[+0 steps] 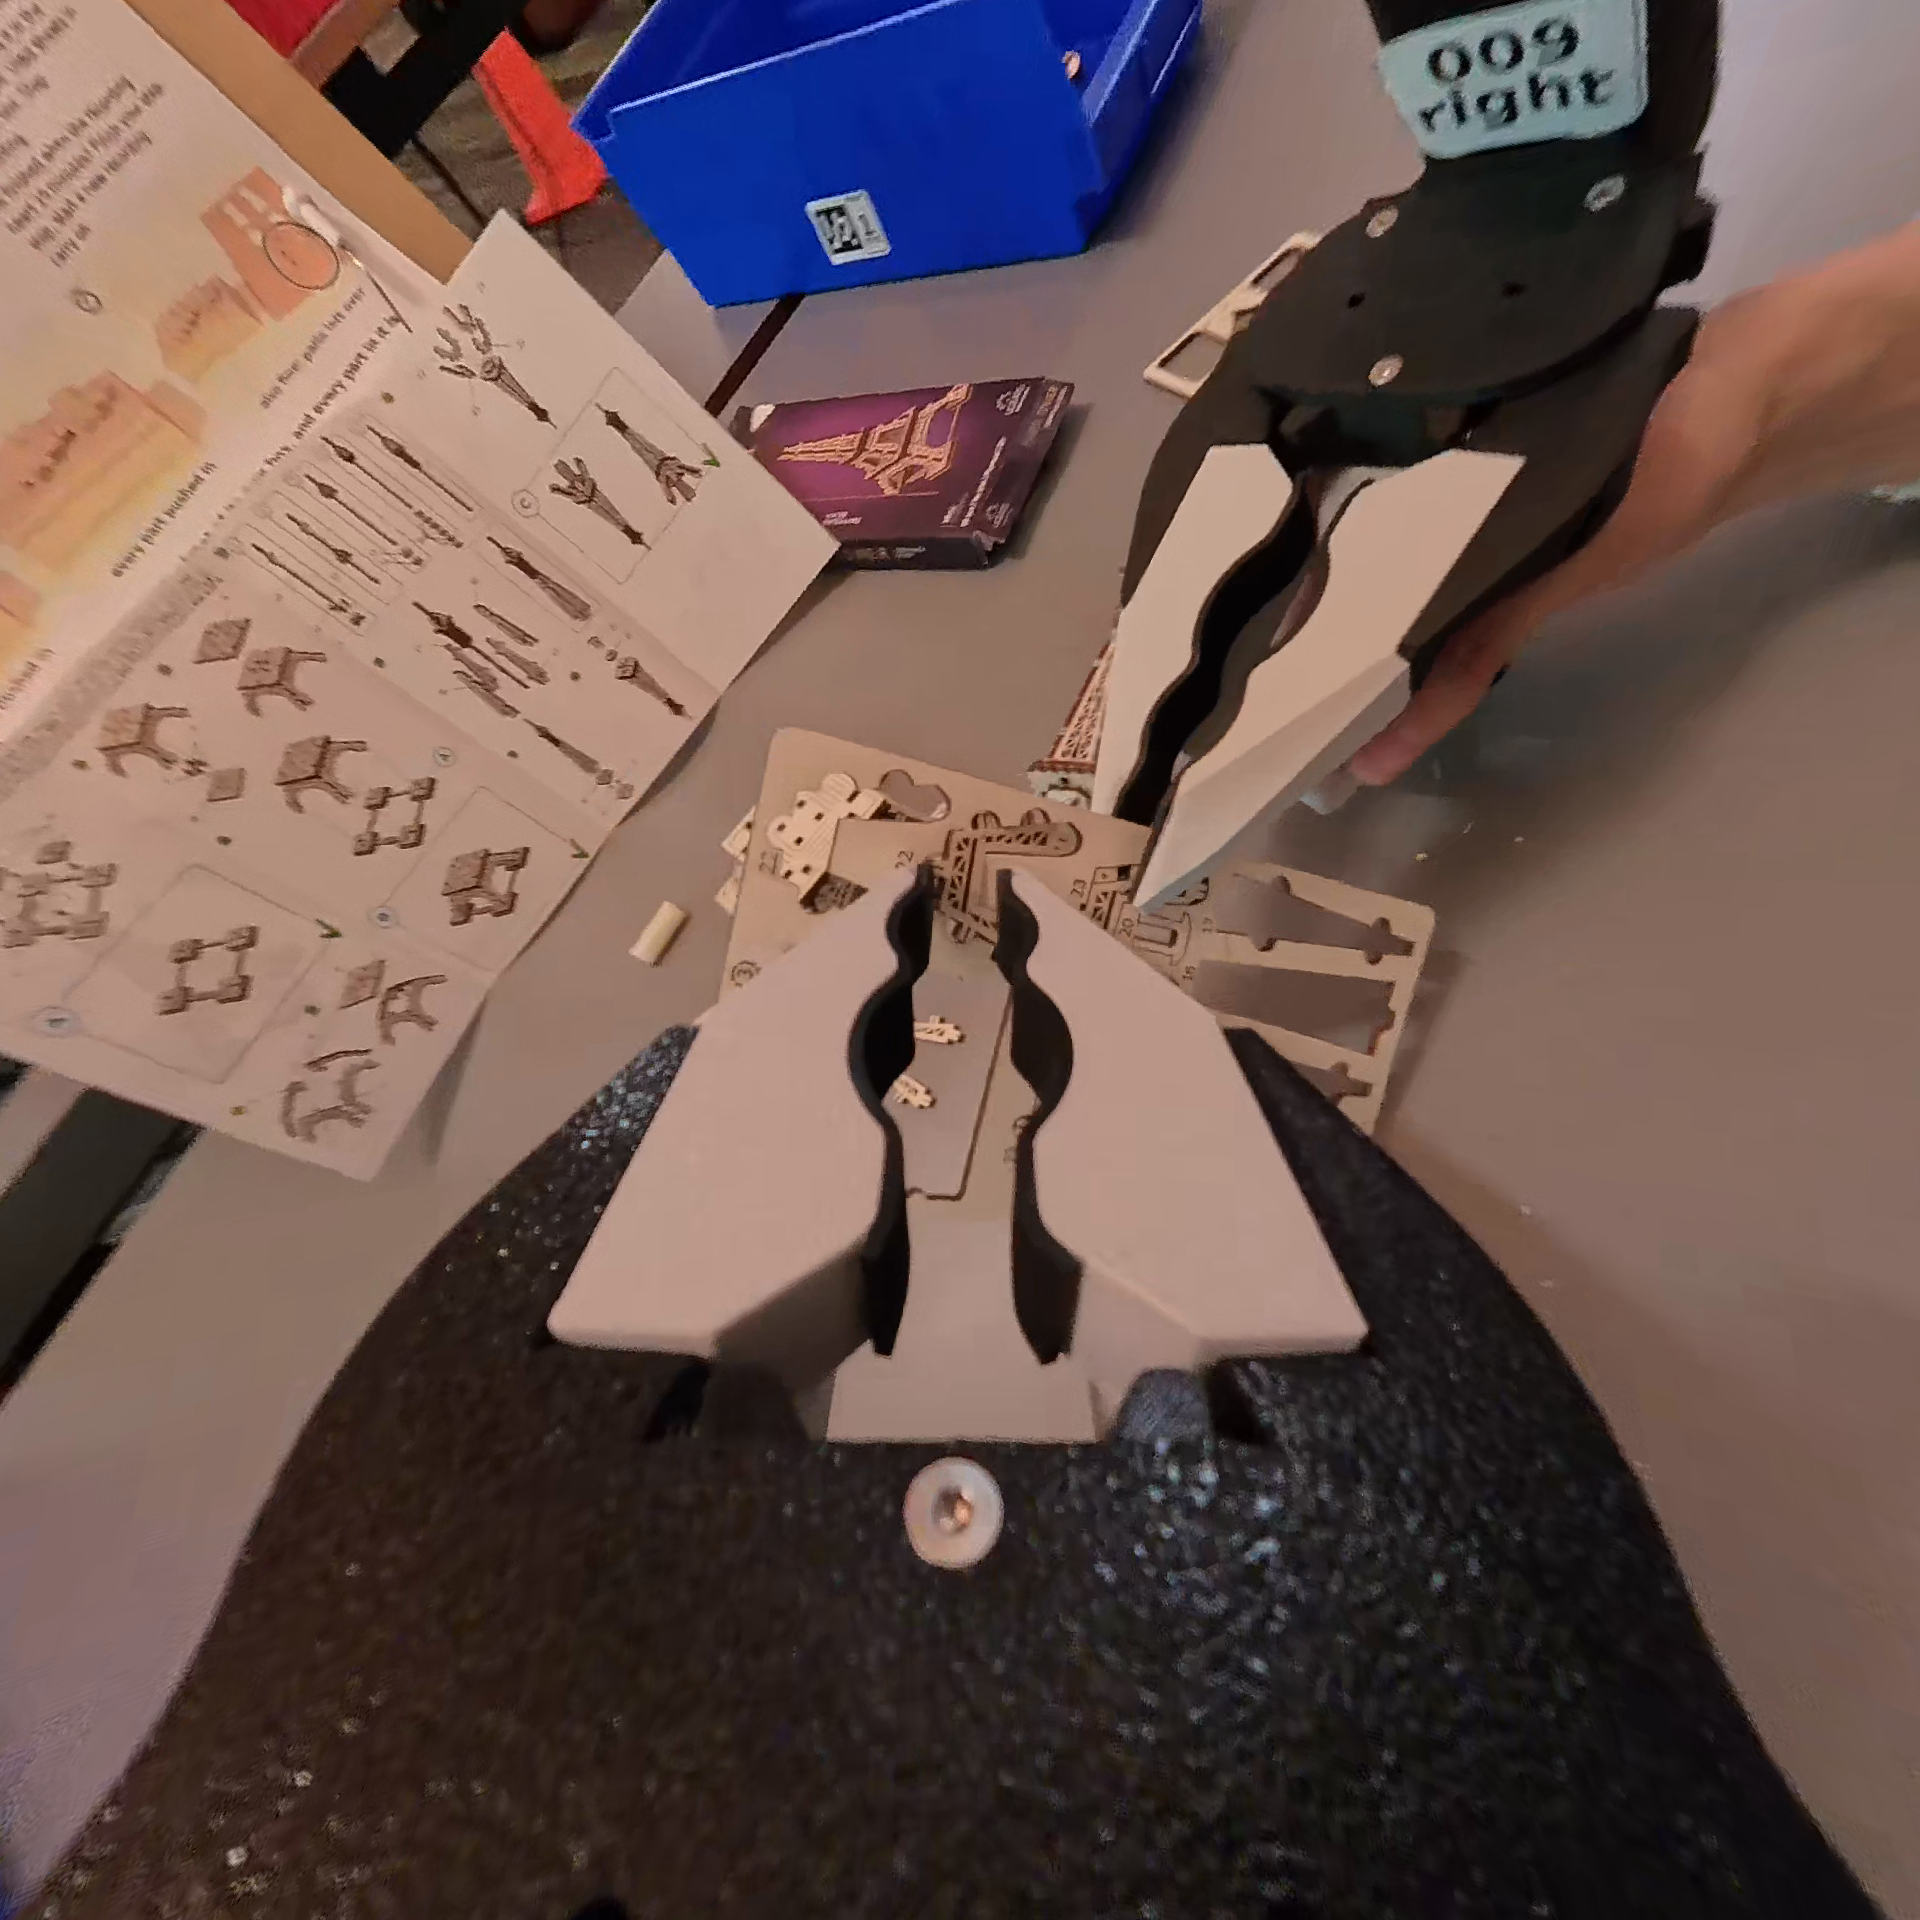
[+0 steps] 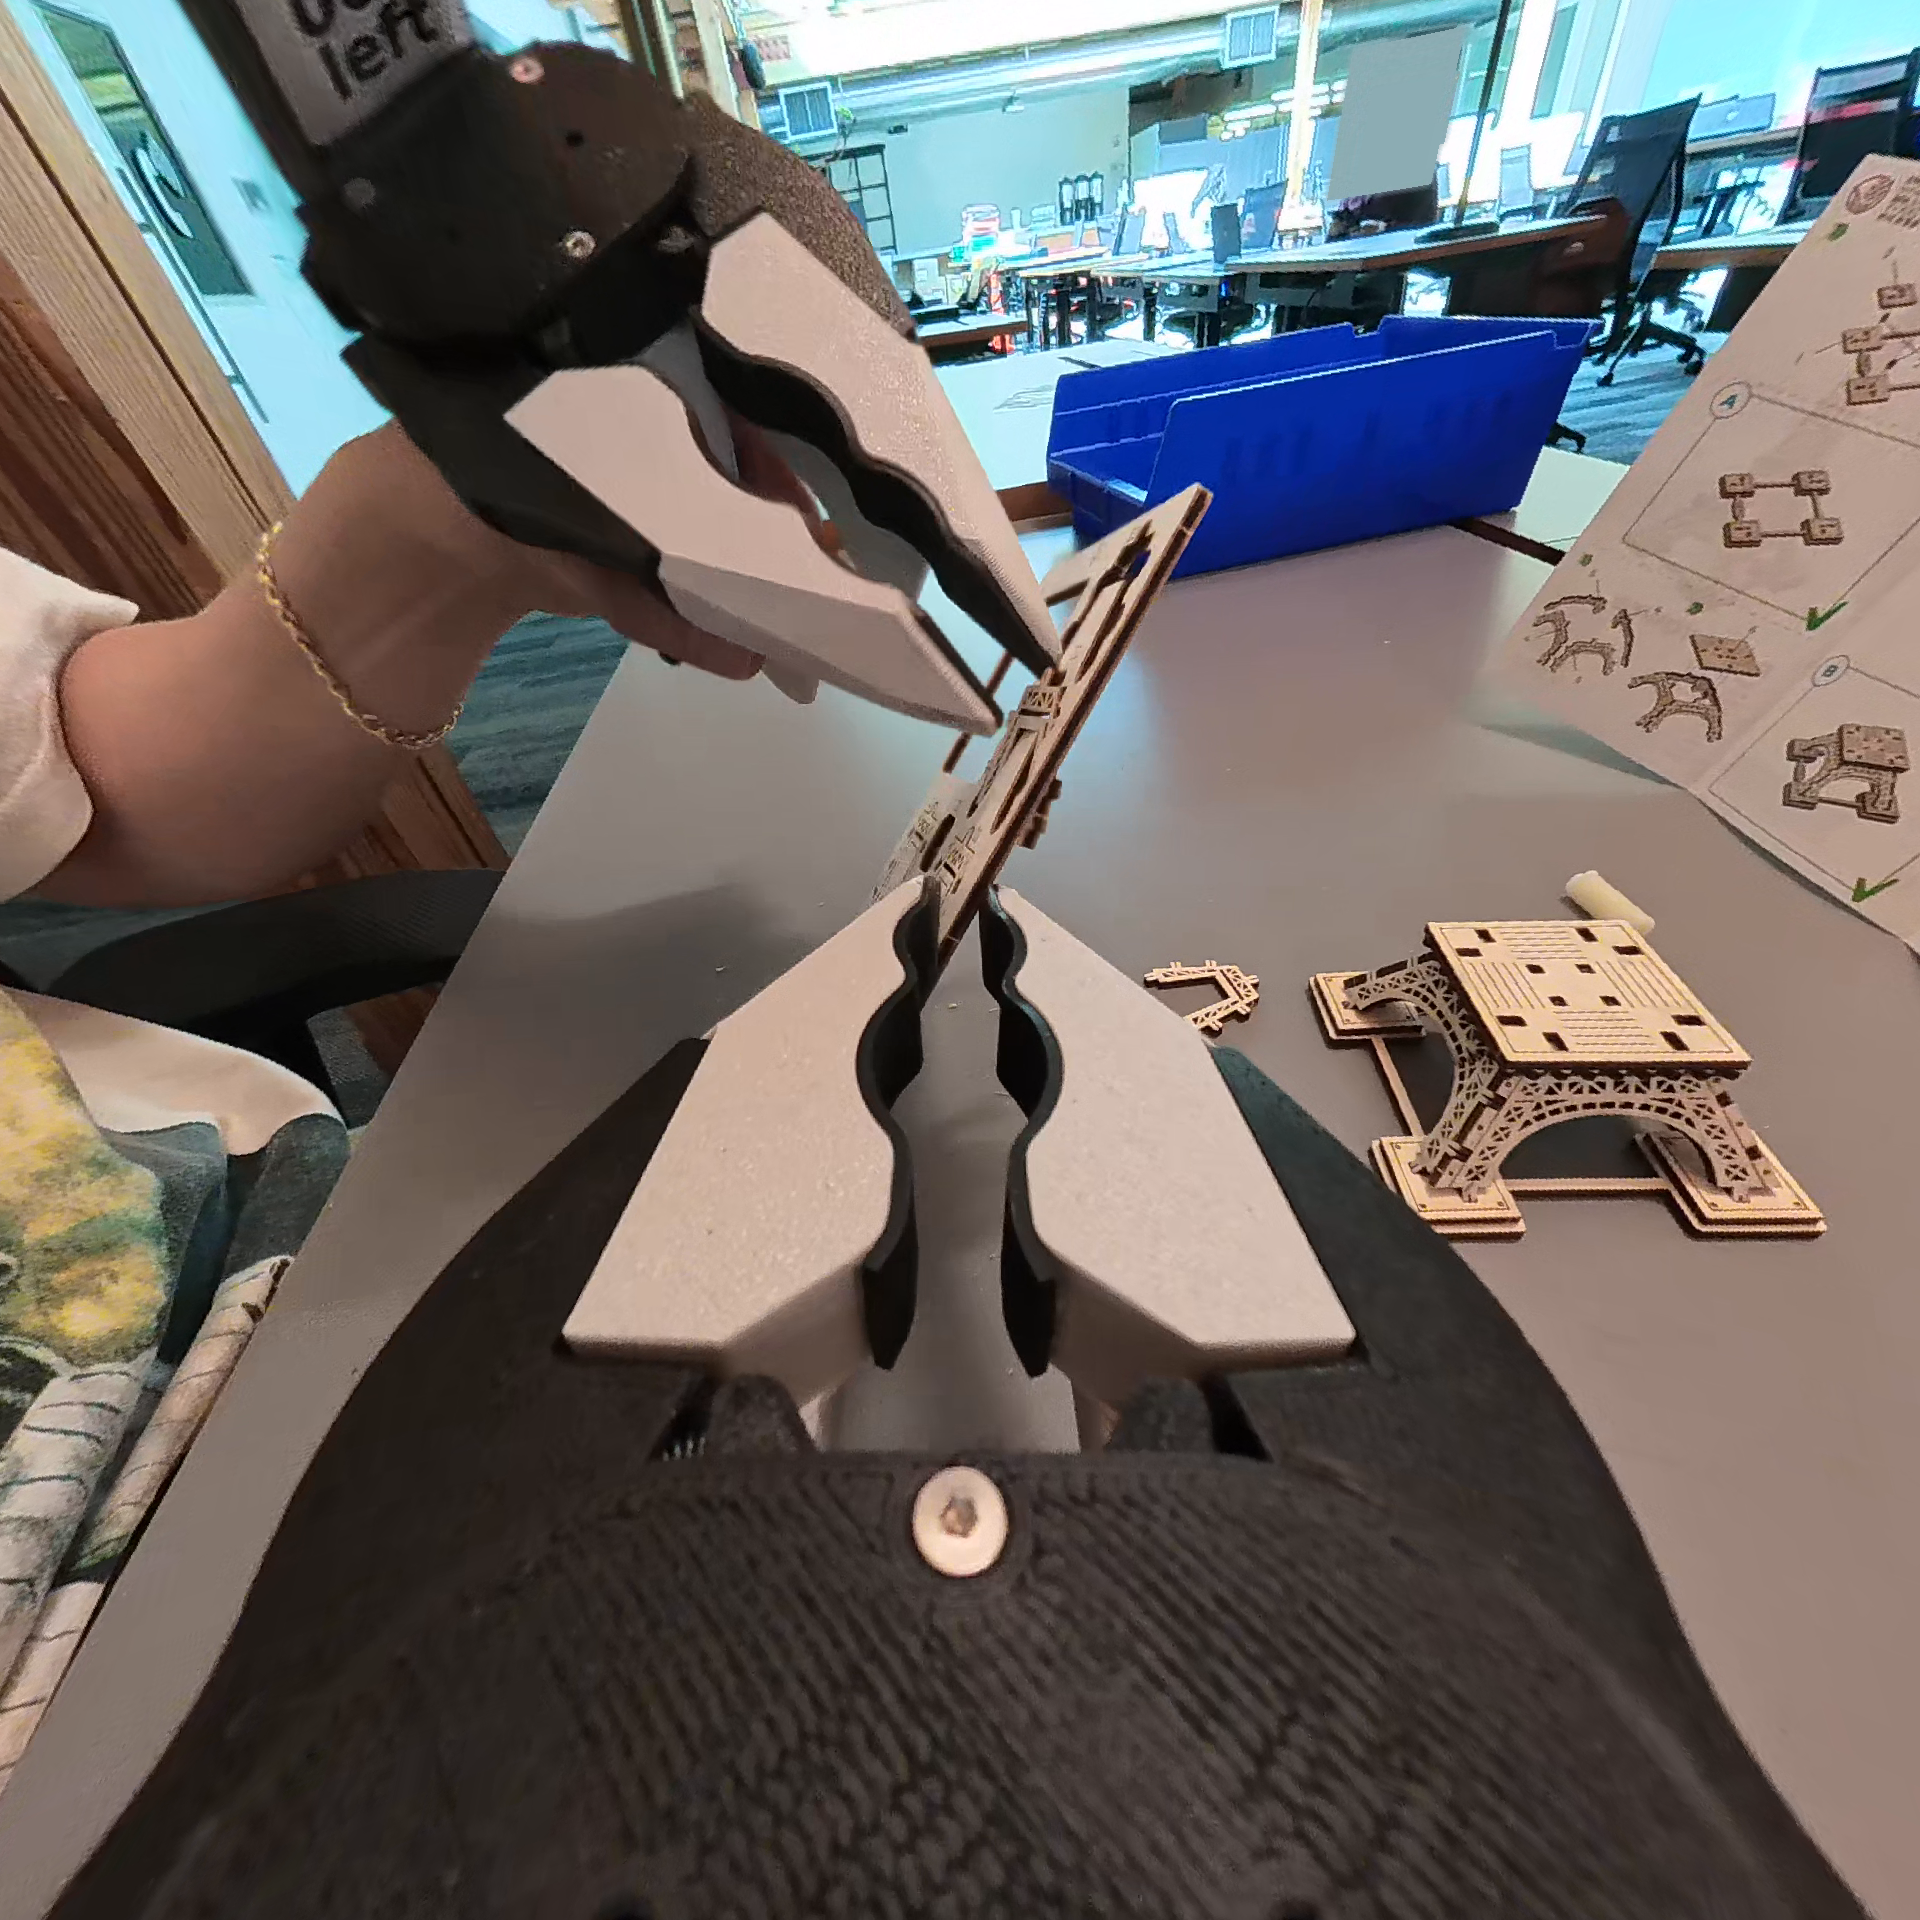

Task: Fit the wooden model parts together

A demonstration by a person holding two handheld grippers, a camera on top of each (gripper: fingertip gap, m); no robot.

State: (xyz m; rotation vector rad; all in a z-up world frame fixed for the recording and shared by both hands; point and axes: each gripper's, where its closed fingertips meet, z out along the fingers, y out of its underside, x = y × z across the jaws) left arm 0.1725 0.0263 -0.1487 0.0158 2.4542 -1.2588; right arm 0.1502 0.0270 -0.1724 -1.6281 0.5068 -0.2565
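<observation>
Right wrist view gives me the room: grey desk (image 2: 1299, 748), blue bin (image 2: 1320, 436) at its far edge, open office w/ desks and chairs beyond glass. Instruction sheet (image 2: 1766, 540) lies on the right side of the desk. Part-built wooden tower base (image 2: 1558, 1070) stands on the desk right of my right gripper (image 2: 954, 909), a small white peg (image 2: 1608, 902) just behind it and a loose lattice piece (image 2: 1205, 992) to its left.

Wooden parts sheet (image 2: 1049, 748) is tilted up off the desk, lower edge pinched betw. the right jaws, which are closed on it at the tips. Left gripper (image 2: 1023, 691) comes in from upper left, held in a hand (image 2: 364, 665) w/ a bracelet; its jaws sit nearly closed w/ tips at the sheet's middle. Can't tell if they actually clamp it.

Left wrist view: left gripper (image 1: 956, 894) tips sit at the cut-out parts on the sheet (image 1: 1039, 852), narrow gap betw. the jaws. Right gripper (image 1: 1153, 831) is just to the right, on the sheet's far side. More flat wooden sheets (image 1: 1309, 987) lie on the desk under it. Purple box (image 1: 914, 468) and the blue bin (image 1: 862, 135) lie farther back, instruction sheet (image 1: 364, 675) to the left.
</observation>
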